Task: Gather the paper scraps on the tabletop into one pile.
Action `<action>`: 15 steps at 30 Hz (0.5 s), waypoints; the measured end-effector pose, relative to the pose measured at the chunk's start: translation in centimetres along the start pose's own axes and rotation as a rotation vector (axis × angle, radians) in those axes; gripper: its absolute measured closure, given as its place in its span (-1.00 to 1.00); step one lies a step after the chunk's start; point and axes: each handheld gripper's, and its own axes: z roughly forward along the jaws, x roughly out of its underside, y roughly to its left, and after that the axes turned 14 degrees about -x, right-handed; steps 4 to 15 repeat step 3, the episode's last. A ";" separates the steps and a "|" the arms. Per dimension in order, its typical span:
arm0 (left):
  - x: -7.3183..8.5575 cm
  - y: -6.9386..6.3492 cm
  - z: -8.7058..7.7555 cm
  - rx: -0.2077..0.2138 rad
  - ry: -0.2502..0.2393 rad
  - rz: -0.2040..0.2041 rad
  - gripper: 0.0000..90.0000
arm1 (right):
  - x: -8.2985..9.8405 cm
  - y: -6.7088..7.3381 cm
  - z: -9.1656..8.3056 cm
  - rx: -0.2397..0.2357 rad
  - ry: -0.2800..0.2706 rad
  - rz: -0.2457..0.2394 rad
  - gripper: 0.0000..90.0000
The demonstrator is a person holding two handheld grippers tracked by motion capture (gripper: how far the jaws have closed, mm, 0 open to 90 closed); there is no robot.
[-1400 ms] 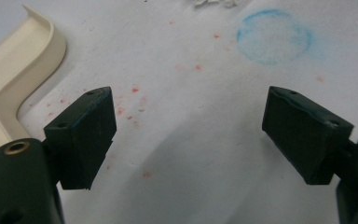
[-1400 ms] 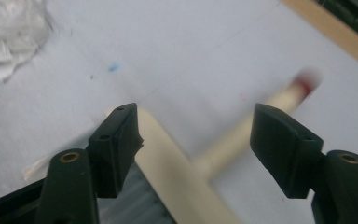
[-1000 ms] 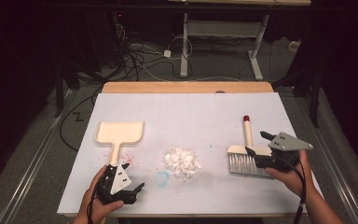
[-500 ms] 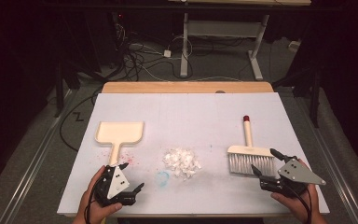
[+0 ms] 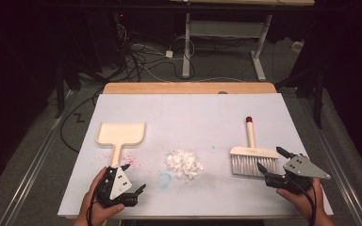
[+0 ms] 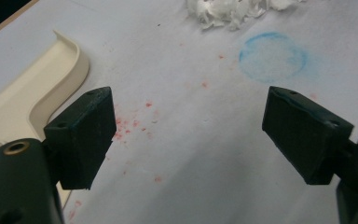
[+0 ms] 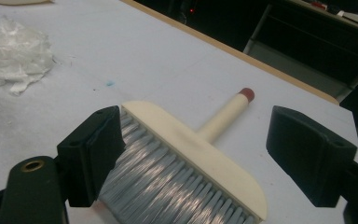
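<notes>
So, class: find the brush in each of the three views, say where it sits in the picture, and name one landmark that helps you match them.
High view: the brush lies right of centre, bristles toward the person, just ahead of the right tongs.
Left gripper view: not in it.
Right gripper view: the brush lies low in the middle, between the open jaws.
Shared landmark: the white scraps, top centre in the left gripper view, upper left in the right gripper view.

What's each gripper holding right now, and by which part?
Nothing. The left gripper is open over bare table by the dustpan; the right gripper, jaws just opened, straddles the brush unclamped.
</notes>
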 end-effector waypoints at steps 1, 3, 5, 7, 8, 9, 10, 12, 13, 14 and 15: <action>0.0 0.0 0.0 -0.002 0.000 -0.004 -0.63 | 0.0 0.0 0.0 -0.001 -0.002 -0.004 -0.57; 0.0 0.1 0.1 -0.003 0.002 -0.008 -0.63 | 0.0 0.0 -0.1 0.005 -0.007 -0.004 -0.57; 0.0 0.1 0.1 -0.003 0.002 -0.008 -0.63 | 0.0 0.0 -0.1 0.005 -0.007 -0.004 -0.57; 0.0 0.1 0.1 -0.003 0.002 -0.008 -0.63 | 0.0 0.0 -0.1 0.005 -0.007 -0.004 -0.57; 0.0 0.1 0.1 -0.003 0.002 -0.008 -0.63 | 0.0 0.0 -0.1 0.005 -0.007 -0.004 -0.57; 0.0 0.1 0.1 -0.003 0.002 -0.008 -0.63 | 0.0 0.0 -0.1 0.005 -0.007 -0.004 -0.57; 0.0 0.1 0.1 -0.003 0.002 -0.008 -0.63 | 0.0 0.0 -0.1 0.005 -0.007 -0.004 -0.57; 0.0 0.1 0.1 -0.003 0.002 -0.008 -0.63 | 0.0 0.0 -0.1 0.005 -0.007 -0.004 -0.57; 0.0 0.1 0.1 -0.003 0.002 -0.008 -0.63 | 0.0 0.0 -0.1 0.005 -0.007 -0.004 -0.57; 0.0 0.1 0.1 -0.003 0.002 -0.008 -0.63 | 0.0 0.0 -0.1 0.005 -0.007 -0.004 -0.57; 0.0 0.1 0.1 -0.003 0.002 -0.008 -0.63 | 0.0 0.0 -0.1 0.005 -0.007 -0.004 -0.57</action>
